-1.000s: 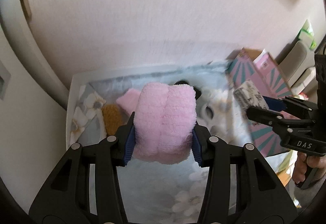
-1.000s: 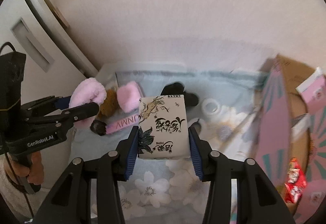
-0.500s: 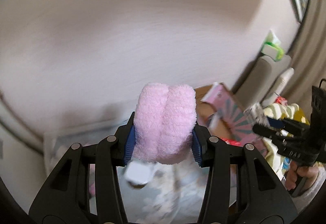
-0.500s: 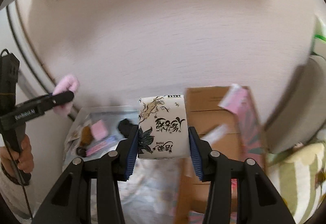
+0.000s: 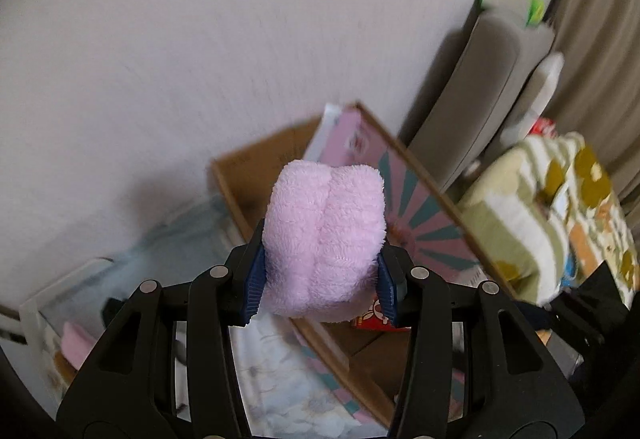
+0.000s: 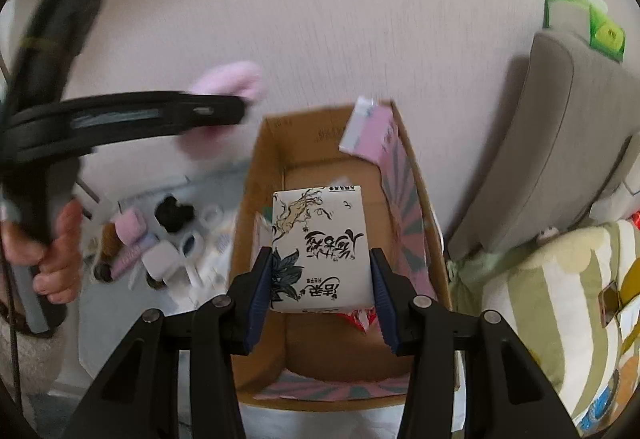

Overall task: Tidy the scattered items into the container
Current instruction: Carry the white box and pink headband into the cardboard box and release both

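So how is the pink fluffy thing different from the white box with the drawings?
The pink fluffy thing is soft and rounded with no printing; the white box is flat-sided with sharp corners and black ink drawings and writing. The left gripper squeezes the fluffy thing, while the right gripper clamps the box. The box hangs right above the open cardboard box; the fluffy thing hangs at its left edge. Both are held up in the air.

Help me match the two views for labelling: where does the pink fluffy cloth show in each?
Left wrist: pink fluffy cloth at centre, clamped in the left gripper.
Right wrist: upper left, blurred, behind the gripper.
Shared landmark: the cardboard box.
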Demonstrator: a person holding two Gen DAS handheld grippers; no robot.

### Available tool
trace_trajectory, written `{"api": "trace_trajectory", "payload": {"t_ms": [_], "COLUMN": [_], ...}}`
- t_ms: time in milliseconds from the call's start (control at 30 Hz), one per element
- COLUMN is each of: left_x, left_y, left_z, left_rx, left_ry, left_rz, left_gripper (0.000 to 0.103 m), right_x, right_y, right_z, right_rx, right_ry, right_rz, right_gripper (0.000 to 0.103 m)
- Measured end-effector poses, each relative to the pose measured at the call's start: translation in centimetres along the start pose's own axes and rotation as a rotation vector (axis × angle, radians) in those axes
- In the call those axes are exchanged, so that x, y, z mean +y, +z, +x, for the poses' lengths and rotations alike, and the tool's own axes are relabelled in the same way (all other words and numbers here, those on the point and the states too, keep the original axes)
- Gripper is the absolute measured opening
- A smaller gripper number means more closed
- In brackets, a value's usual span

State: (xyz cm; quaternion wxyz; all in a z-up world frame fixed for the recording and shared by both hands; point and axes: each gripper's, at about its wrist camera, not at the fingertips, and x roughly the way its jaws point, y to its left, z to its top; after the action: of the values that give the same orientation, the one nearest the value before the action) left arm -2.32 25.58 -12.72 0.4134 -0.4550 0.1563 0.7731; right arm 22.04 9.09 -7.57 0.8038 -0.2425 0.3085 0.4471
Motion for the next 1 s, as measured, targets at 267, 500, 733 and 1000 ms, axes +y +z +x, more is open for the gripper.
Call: {"api": "trace_trajectory", "payload": {"t_ms": [267,500,733,1000], "left_x": [-2.1,-3.1,-3.1,-3.4], "left_y": [0.1,1.1,1.1,1.3], "left_z": [5.8,7.7,8.8,8.6], "left_rx": [0.085,0.096,0.117,0.104], "left_ry": [0.038,0.061,0.085,0.104], "left_rz": [0.029,0.047,0.023,0.034], "left_gripper": [0.043,0.043,0.043,0.043], "right_x": [-0.5,-2.1,-2.6,-2.6], "right_y": [-2.3,-2.5,-2.6,-2.6], "right_z": [0.8,1.8,2.4,2.2], "right_rx": [0.071,0.088,0.097,0.088], "right_ry": [0.031,0.073,0.092,0.106], "right_rz": [-0.033,-0.015,-0.015,-0.010], "right_gripper": [0.043,0.043,0.043,0.043]}}
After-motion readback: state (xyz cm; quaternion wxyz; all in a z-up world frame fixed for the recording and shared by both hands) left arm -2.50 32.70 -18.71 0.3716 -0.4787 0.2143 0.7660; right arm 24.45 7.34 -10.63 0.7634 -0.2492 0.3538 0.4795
